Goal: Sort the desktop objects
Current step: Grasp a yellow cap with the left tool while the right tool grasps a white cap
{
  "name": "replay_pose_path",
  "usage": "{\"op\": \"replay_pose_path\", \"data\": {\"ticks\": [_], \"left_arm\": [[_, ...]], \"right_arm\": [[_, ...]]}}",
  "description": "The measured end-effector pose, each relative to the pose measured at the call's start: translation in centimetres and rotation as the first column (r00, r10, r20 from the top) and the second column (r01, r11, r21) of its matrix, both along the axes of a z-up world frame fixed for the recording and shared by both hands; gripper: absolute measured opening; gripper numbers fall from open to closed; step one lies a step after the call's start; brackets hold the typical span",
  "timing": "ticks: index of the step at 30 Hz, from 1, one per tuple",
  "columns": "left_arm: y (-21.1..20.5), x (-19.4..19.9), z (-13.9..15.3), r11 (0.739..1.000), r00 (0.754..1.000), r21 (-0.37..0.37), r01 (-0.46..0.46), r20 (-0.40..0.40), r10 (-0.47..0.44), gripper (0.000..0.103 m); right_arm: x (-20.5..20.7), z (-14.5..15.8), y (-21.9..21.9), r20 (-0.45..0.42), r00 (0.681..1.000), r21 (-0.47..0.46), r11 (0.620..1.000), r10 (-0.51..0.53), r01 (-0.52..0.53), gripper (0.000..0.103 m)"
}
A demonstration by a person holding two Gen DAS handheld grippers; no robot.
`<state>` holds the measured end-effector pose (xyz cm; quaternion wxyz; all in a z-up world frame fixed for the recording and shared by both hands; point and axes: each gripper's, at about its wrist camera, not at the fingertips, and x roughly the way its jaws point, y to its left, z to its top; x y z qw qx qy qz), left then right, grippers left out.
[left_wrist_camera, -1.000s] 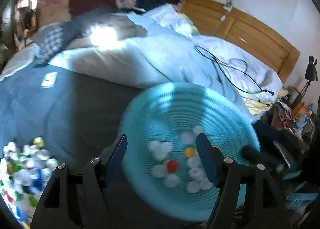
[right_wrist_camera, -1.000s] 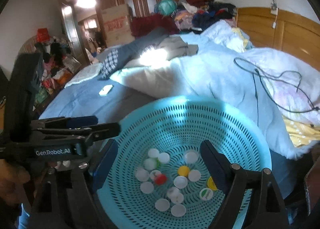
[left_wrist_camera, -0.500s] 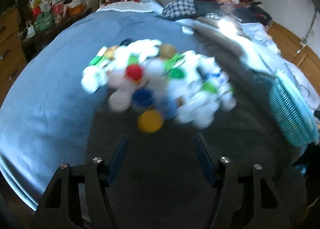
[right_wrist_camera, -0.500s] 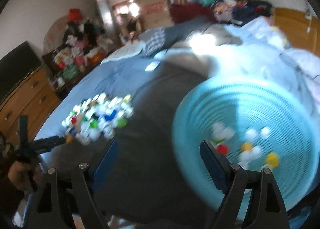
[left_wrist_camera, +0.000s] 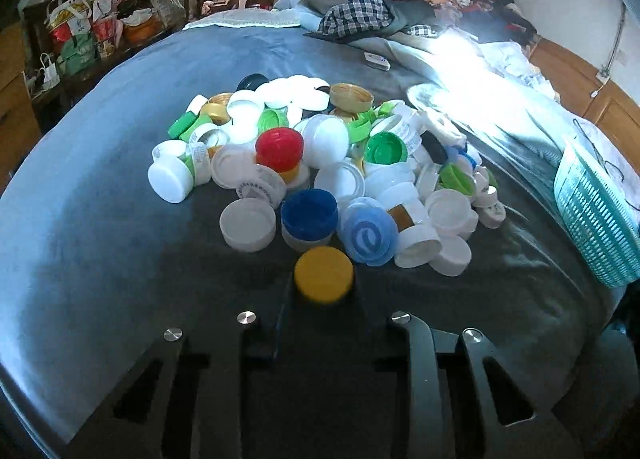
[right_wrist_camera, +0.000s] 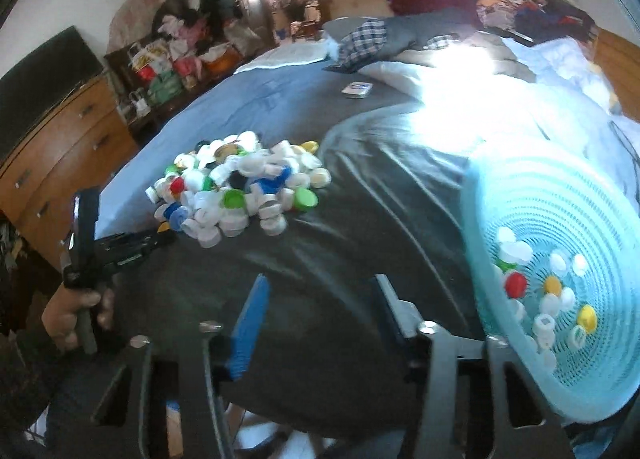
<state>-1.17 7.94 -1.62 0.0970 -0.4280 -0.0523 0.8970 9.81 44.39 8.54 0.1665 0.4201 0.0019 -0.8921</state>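
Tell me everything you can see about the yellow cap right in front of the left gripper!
The yellow cap is round and looks like smooth plastic, with a flat closed top facing up and a short side wall. It lies on the dark blue-grey bedspread at the near edge of the big heap of caps, just in front of a dark blue cap and a light blue cap. The left gripper has its dark fingers on either side of it; whether they already press on it cannot be told.

Glossy plastic caps (left_wrist_camera: 320,163), perforated plastic basket (right_wrist_camera: 560,219)
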Motion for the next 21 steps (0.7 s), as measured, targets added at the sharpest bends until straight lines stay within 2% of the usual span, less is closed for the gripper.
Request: {"op": "replay_pose_path", "data": {"ticks": [4,9,13,18,19,20,21], "left_arm": [[-1.3,1.5,0.6,0.998,0.999,0.051,-0.038,-0.021,0.039,0.025],[-2.7,2.1,0.4,0.993,0.997,0.090,-0.078,-0.023,0.080,0.025],[-3.0,2.0,0.2,0.991,0.997,0.110,-0.078,-0.018,0.080,0.025],[-3.2,1.9,0.0,0.989,0.997,0.128,-0.079,-0.013,0.081,0.025],[-3.2,1.8,-0.1,0.988,0.997,0.131,-0.079,-0.011,0.081,0.025],[-3.2,1.8,-0.1,0.988,0.997,0.132,-0.079,-0.009,0.081,0.025],[-3.3,1.8,-0.1,0.988,0.997,0.134,-0.080,-0.007,0.082,0.025]], "right_arm": [[-1.2,-1.4,-4.4,0.012,0.994,-0.019,0.994,0.107,-0.107,0.048],[-4.3,-5.7,-11.5,0.072,0.964,-0.017,0.967,0.257,-0.256,0.048],[-7.0,-8.4,-15.2,0.109,0.955,-0.009,0.961,0.274,-0.275,0.048],[-9.0,-10.2,-17.1,0.148,0.956,0.039,0.964,0.254,-0.262,0.048],[-9.2,-10.5,-17.2,0.156,0.956,0.047,0.965,0.249,-0.259,0.047],[-9.3,-10.7,-17.3,0.161,0.956,0.052,0.965,0.246,-0.257,0.038],[-9.3,-10.9,-17.2,0.158,0.957,0.057,0.966,0.242,-0.253,0.034]]}}
